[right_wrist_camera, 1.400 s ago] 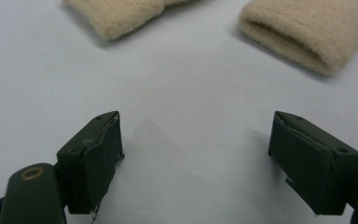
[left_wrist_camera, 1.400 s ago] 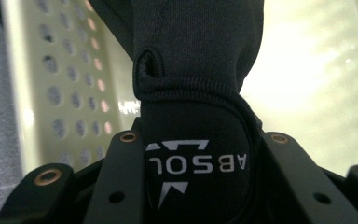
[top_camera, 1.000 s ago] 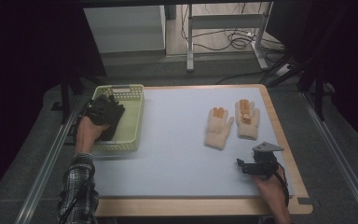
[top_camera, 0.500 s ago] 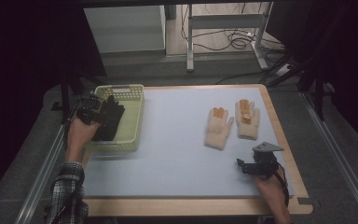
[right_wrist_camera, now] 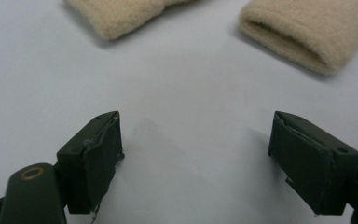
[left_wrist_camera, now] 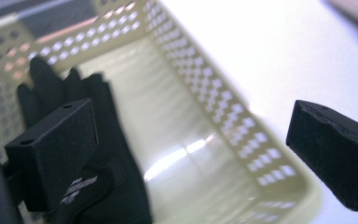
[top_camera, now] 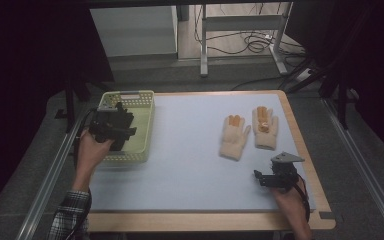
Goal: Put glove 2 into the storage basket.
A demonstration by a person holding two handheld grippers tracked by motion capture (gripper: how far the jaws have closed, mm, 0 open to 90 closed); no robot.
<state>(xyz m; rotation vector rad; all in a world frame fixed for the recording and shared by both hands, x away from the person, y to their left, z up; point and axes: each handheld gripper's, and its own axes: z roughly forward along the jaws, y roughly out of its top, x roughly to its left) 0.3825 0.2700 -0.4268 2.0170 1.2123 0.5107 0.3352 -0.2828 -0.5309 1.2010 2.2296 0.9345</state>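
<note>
A black glove (left_wrist_camera: 107, 186) lies flat in the pale yellow-green basket (top_camera: 130, 96) at the table's left. My left gripper (top_camera: 119, 127) hovers above the basket's left half. In the left gripper view it (left_wrist_camera: 191, 140) is open; its jaws have just been opening, and nothing is between them. The glove lies below the left jaw. Two beige knit gloves (top_camera: 233, 137) (top_camera: 265, 127) lie side by side at the right of the white tabletop. My right gripper (top_camera: 260, 176) rests near the front right, open, with bare table between its jaws (right_wrist_camera: 196, 158). The cuffs of the beige gloves (right_wrist_camera: 307, 37) lie just ahead.
The table has a wooden rim (top_camera: 300, 135) along its right and front edges. Metal rails run along both sides. Beyond the far edge stand a metal frame leg (top_camera: 203, 40) and cables on the floor.
My left gripper has drawn up and off the black glove, which stays in the basket, and the left hand has shifted slightly. The right hand and the beige gloves have not moved.
</note>
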